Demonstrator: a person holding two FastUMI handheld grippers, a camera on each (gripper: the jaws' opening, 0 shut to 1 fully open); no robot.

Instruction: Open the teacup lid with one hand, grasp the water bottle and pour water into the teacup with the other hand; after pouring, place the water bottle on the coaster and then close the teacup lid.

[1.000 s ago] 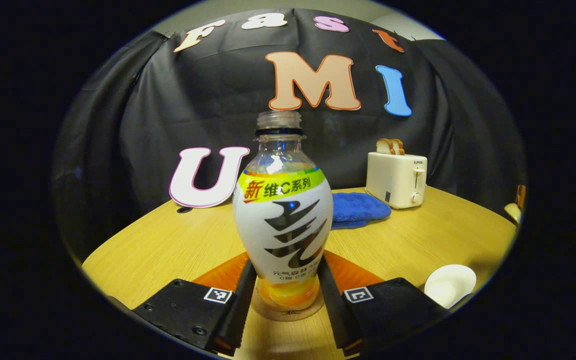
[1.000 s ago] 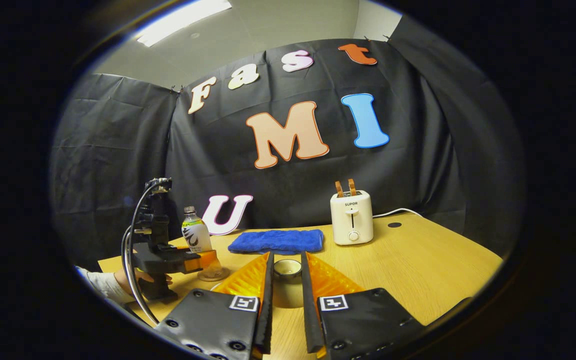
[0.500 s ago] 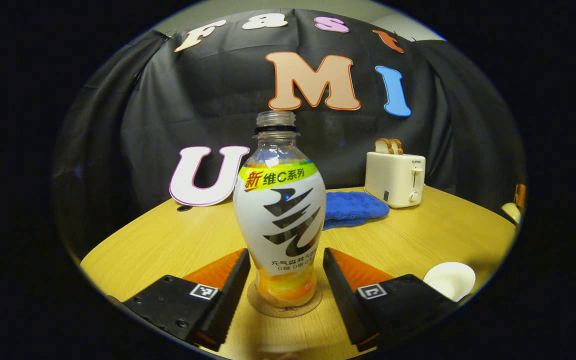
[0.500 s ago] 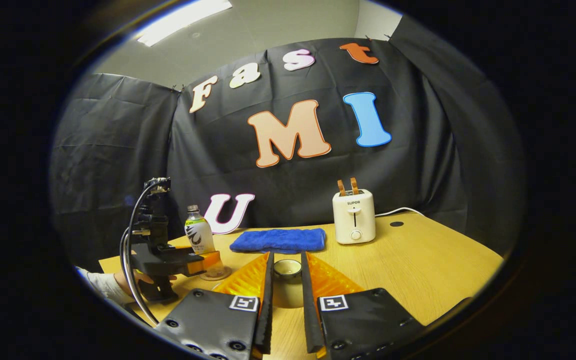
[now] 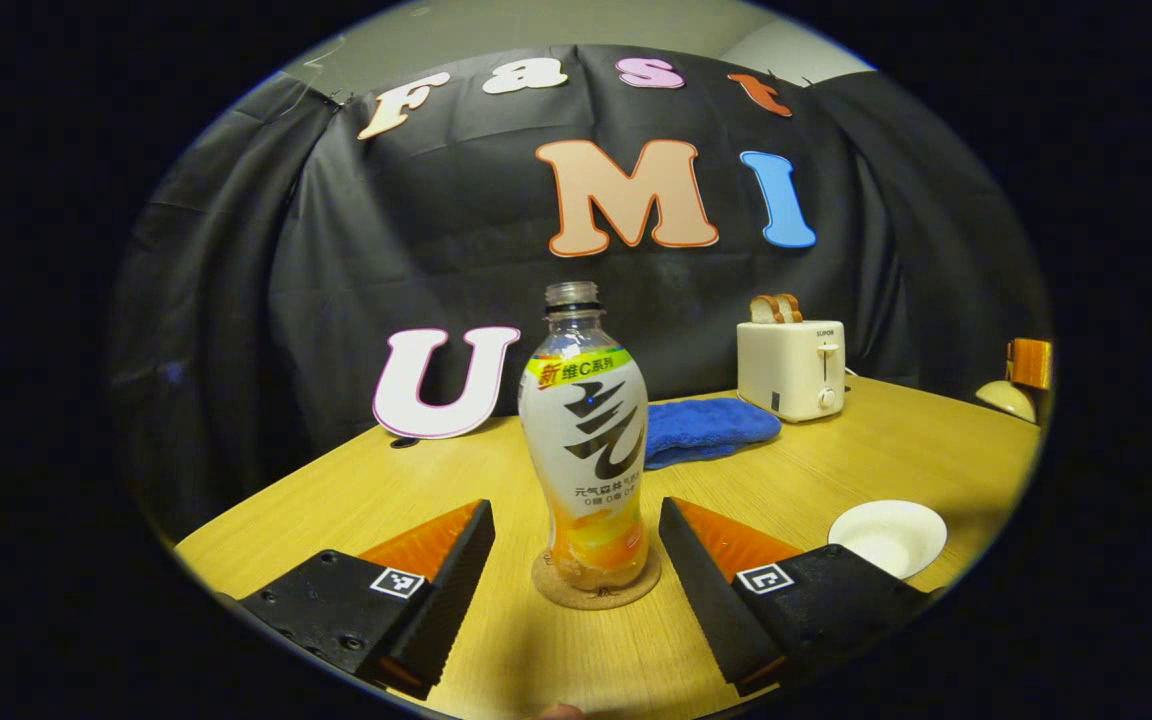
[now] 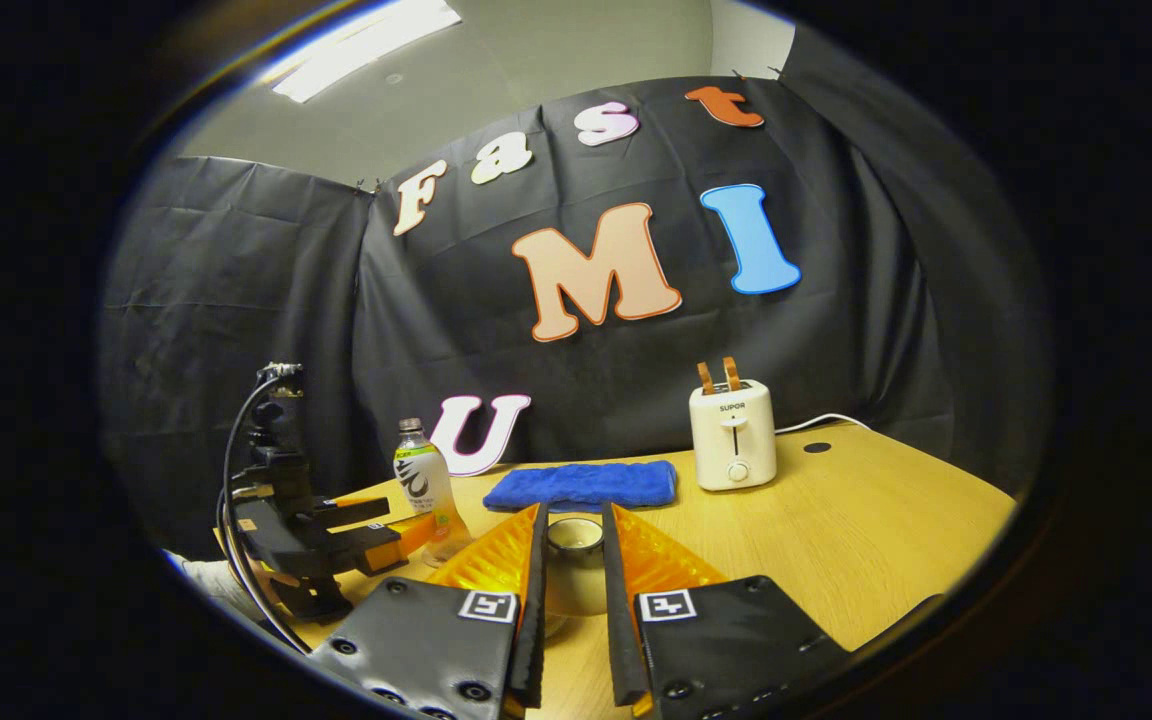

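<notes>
The water bottle, capless and with orange liquid low inside, stands upright on a round cork coaster. My left gripper is open, its fingers on either side of the bottle's base and clear of it. To the right sits the white teacup, uncovered. In the right gripper view my right gripper is shut on the cream teacup lid, held above the table. The same view shows the bottle at the left with the left gripper beside it. The lid also appears at the far right of the left gripper view.
A folded blue cloth lies behind the bottle, and a cream toaster with bread slices stands at the back right. The wooden table is rounded at its edge. A hand and sleeve hold the left gripper.
My left gripper has let go of the bottle, opened and drawn back, leaving it standing on the coaster. The right gripper still holds the lid, nearly unmoved.
</notes>
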